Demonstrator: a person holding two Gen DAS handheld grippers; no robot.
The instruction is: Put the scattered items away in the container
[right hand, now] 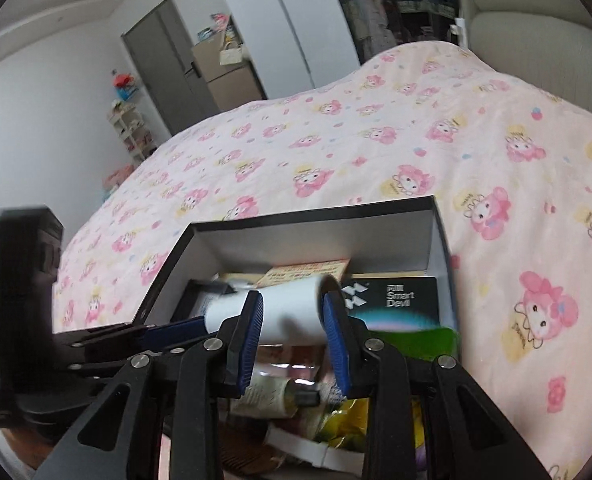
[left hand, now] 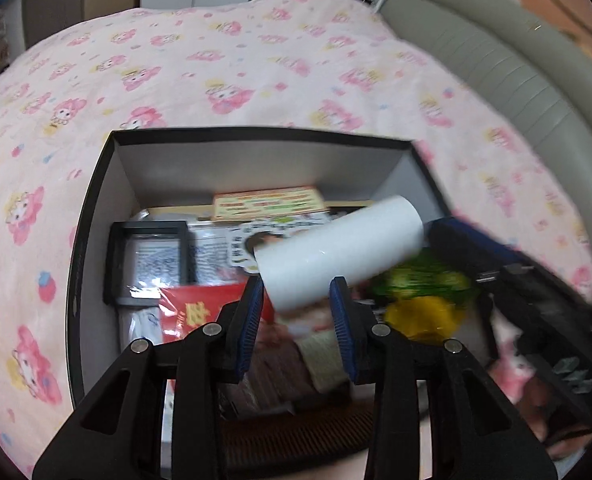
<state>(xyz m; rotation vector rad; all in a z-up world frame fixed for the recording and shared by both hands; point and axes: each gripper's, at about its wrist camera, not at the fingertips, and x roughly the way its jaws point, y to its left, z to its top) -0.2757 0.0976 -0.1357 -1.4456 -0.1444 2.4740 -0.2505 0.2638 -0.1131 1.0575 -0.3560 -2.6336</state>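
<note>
On the pink-patterned bed sits the black box, holding a red packet and a black frame, while a blurred white cylinder hangs above it beyond the left gripper, whose jaws stand apart.

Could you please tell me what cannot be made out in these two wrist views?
- Left wrist: whether either gripper grips the white roll; motion blur smears it.
- Left wrist: the green and yellow item is too blurred to identify.
- Right wrist: the box floor's near part is hidden behind the gripper.
- Both: small print on the packets is unreadable.
</note>
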